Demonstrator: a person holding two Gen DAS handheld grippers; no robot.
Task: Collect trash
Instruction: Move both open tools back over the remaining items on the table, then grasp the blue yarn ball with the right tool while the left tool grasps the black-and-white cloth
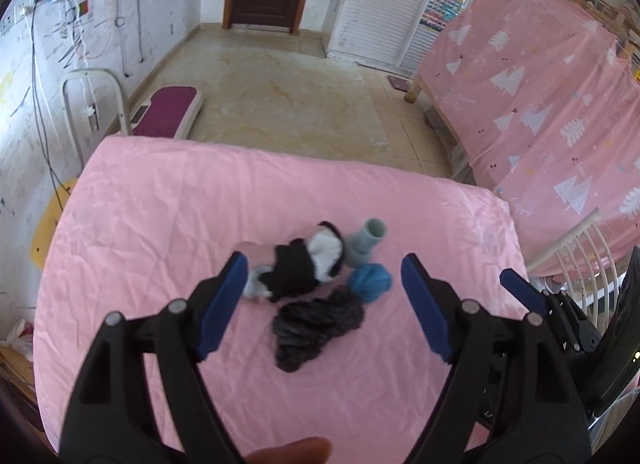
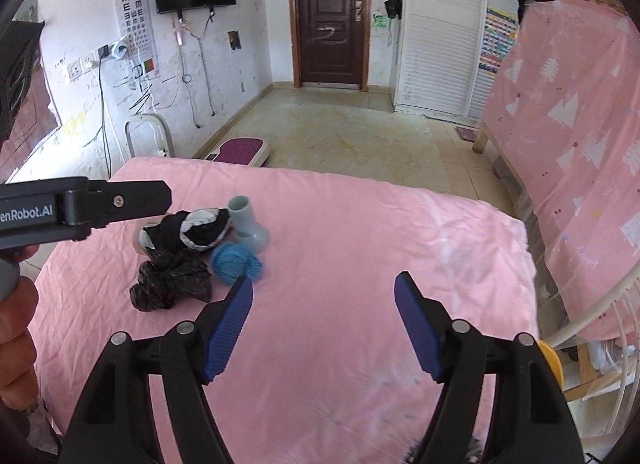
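On the pink bed we hover both claws agape; next, our left claw must close on the black bag.

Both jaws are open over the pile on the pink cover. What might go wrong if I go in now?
1. The crumpled black plastic bag touches the round blue yarn ball; grabbing the bag may roll the ball away.
2. The grey plastic pipe fitting stands upright against the black-and-white cloth and could topple.
3. The left gripper and right gripper sit close and might collide.
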